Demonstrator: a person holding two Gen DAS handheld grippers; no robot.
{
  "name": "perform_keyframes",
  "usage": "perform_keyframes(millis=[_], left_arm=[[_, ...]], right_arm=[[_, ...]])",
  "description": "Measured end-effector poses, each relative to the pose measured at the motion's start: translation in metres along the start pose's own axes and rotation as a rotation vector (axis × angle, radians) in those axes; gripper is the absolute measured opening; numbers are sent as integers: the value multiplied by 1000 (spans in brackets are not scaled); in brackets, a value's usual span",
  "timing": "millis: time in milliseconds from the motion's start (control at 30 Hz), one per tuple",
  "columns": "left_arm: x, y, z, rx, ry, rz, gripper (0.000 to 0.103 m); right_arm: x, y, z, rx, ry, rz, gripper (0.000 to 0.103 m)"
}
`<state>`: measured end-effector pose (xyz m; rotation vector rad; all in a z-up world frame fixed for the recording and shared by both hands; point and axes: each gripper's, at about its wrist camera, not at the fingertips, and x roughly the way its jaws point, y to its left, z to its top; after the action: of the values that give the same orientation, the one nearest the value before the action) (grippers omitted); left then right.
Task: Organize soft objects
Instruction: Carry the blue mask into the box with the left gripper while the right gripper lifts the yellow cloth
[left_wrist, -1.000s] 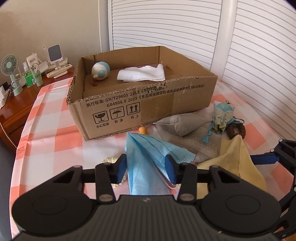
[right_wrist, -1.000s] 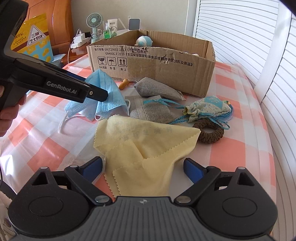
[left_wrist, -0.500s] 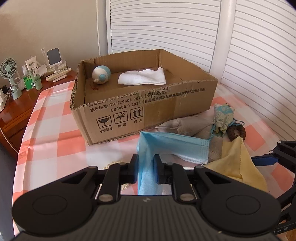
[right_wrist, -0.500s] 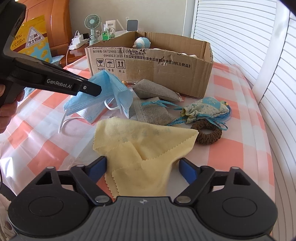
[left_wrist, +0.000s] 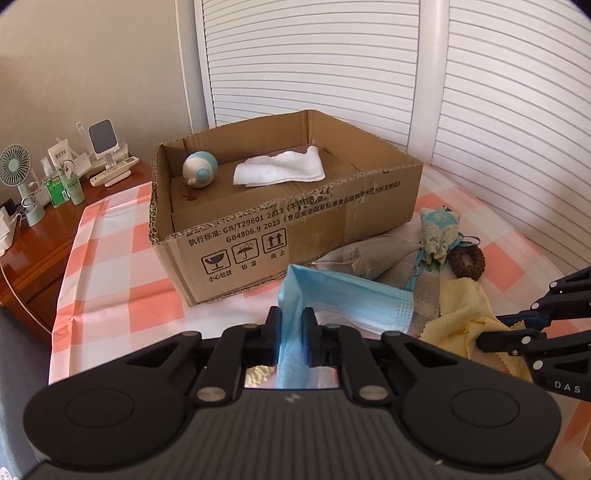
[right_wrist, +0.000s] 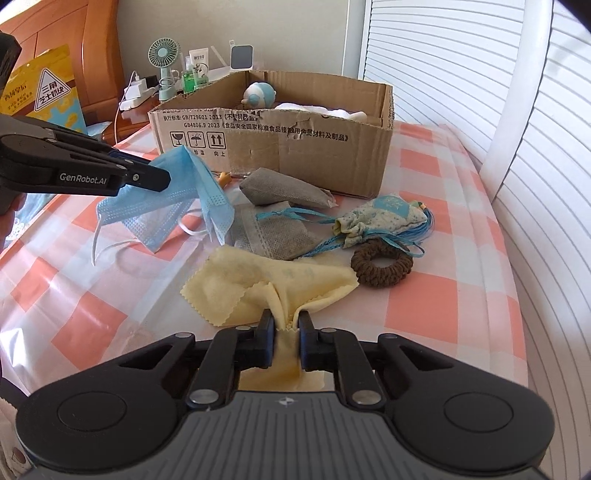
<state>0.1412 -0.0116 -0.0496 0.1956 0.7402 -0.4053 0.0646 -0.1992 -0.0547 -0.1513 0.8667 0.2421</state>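
Note:
My left gripper (left_wrist: 291, 317) is shut on a blue face mask (left_wrist: 343, 295) and holds it lifted above the table, in front of the cardboard box (left_wrist: 295, 229). In the right wrist view the mask (right_wrist: 173, 206) hangs from that gripper (right_wrist: 162, 179). My right gripper (right_wrist: 286, 323) is shut on a yellow cloth (right_wrist: 266, 280) that still lies partly on the table. The box holds a white towel (left_wrist: 280, 170) and a small round blue-and-white toy (left_wrist: 199, 170).
Two grey pouches (right_wrist: 284, 192), a floral drawstring bag (right_wrist: 376, 218) and a brown braided ring (right_wrist: 380, 262) lie on the checked tablecloth (right_wrist: 424, 302) before the box (right_wrist: 273, 147). A fan (left_wrist: 18, 173) and bottles stand on the wooden side table at left.
My left gripper closed on the blue mask and lifted it toward the box. My right gripper closed on the yellow cloth, bunching it.

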Motion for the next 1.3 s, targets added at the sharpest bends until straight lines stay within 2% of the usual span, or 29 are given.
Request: perform_keyframes(millis=[433,667,1000,1300], left_arm=[[-36,2,3,81,-26,2,9],[-59,2,18,131,-62,-4,9],[-63,6,71,164,-147,44,9],[-21,24,124,139,-138,95,9]], right_arm=[[-34,5,8,-73,-63,-28,13],[-51,7,17,-123,-106,-43,13],[-69,-1,31,-141,-173,-52,13],[-70,-10,42,-141,-197,-60,13]])
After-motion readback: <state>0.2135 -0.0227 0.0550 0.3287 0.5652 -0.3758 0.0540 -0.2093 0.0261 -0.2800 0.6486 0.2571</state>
